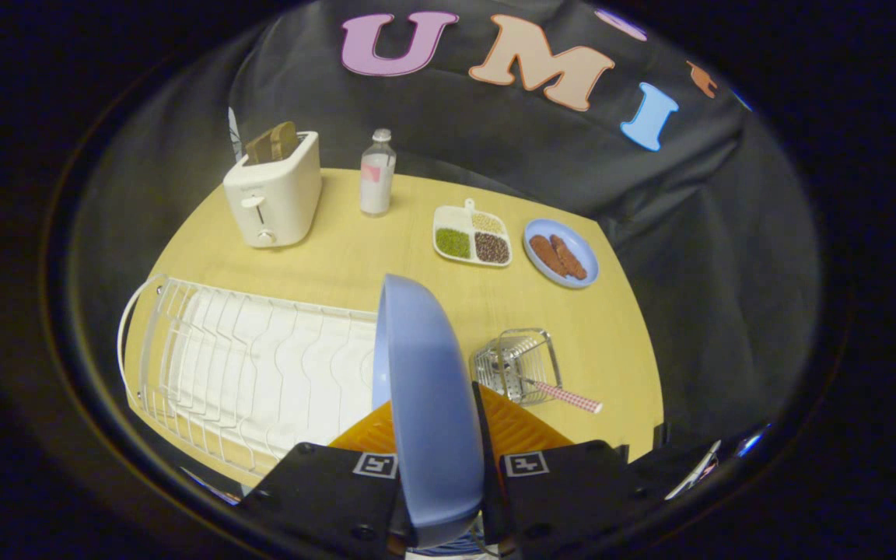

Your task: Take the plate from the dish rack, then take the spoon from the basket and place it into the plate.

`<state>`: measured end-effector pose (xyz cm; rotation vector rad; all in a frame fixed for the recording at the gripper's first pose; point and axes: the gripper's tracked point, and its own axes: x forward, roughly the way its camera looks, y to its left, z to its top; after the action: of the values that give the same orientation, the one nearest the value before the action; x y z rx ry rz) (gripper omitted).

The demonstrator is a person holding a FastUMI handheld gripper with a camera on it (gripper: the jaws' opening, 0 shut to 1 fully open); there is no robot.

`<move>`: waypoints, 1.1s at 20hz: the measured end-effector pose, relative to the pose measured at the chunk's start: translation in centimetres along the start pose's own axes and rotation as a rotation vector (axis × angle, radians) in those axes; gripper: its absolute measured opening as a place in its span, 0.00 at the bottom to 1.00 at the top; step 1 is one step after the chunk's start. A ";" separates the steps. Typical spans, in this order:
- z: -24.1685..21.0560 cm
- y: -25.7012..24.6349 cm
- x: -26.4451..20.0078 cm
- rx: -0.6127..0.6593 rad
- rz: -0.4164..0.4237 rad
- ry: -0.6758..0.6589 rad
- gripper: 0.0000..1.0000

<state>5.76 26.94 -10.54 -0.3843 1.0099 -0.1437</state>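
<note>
Blue plate [425,404] stands on edge, pinched between the fingers of the gripper [440,474] and lifted clear of the white wire dish rack [246,373], which lies just beside it. That suggests the first step is nearly done; the plate has yet to be set on the table [386,249]. On the plate's other side, the spoon [565,395] leans in the wire basket [518,362], untouched.
</note>
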 end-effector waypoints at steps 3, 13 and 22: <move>1.1 -0.8 -1.7 -0.001 -0.005 -0.028 0.35; 0.8 -1.2 -2.9 0.277 0.324 -0.031 0.35; -0.1 -6.6 -10.2 0.475 0.614 -0.146 0.34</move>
<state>0.66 23.79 0.04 0.3497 0.8767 0.1968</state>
